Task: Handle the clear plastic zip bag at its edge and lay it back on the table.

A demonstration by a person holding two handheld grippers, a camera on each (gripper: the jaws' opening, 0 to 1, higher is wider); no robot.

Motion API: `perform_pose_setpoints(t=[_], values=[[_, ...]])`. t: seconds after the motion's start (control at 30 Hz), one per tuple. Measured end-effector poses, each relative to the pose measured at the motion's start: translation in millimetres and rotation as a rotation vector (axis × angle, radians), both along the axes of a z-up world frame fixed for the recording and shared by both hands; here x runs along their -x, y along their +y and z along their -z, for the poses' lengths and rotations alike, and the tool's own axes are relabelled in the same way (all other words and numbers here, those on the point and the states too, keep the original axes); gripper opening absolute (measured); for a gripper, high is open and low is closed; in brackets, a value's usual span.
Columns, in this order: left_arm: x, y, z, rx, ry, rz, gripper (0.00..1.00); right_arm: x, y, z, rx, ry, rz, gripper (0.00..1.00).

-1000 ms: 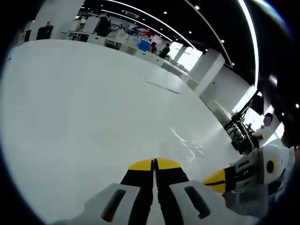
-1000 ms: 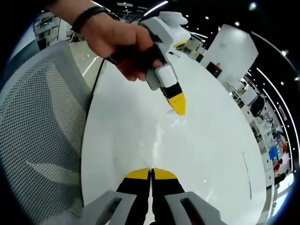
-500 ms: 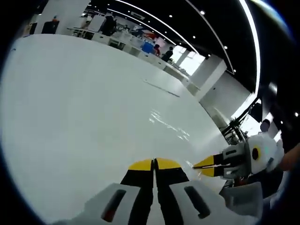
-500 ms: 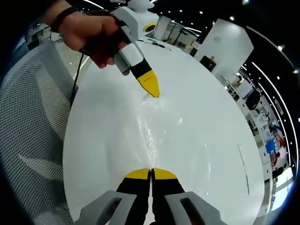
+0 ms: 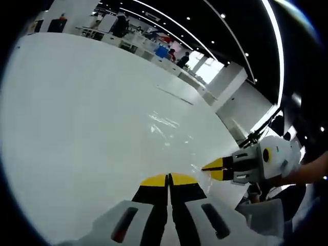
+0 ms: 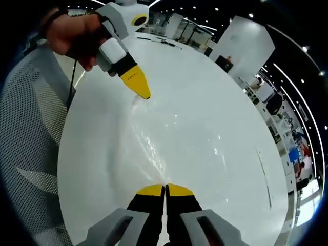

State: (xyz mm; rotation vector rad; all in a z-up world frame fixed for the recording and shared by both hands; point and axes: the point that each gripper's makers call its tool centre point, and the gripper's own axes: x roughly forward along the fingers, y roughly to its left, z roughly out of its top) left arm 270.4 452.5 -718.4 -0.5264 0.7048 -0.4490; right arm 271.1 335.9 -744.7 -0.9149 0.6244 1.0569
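Bag: clear plastic zip bag (image 6: 148,146) lies stretched on the white round table (image 6: 220,102), seen mainly as glossy wrinkles — it runs from the right gripper's tips toward the left gripper.
Left gripper (image 5: 168,179): yellow-tipped jaws pressed together; in the right gripper view (image 6: 142,94) its tip meets the far edge of the bag, but whether it pinches the film I cannot tell.
Right gripper (image 6: 164,190): jaws closed, the near edge of the bag just at the tips — a real grip is not clear.
Hand (image 6: 77,38): holds the left gripper's handle.
Chair: grey mesh chair back (image 6: 28,138) left of the right gripper, beside the table.
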Motion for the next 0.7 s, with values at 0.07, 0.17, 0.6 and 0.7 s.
perform_pose_setpoints(t=[0.07,0.17,0.6,0.7], values=[[1.7,-0.7,-0.1,0.003,0.0,-0.002,0.0,-5.0,-0.9,2.5,0.001,-0.001,0.007,0.0],[3.7,-2.0,0.1,0.009,0.002,-0.003,0.0,-7.3,-1.2,2.5,0.003,-0.001,0.01,0.0],[0.0,3.5,-2.6,0.0,-0.002,-0.049,0.0,-9.2,-5.4,6.7,0.007,0.017,-0.006,0.1],[-1.4,7.2,-1.4,-0.004,0.002,-0.058,0.0,-7.0,-9.4,2.6,-0.01,0.032,-0.001,0.13]])
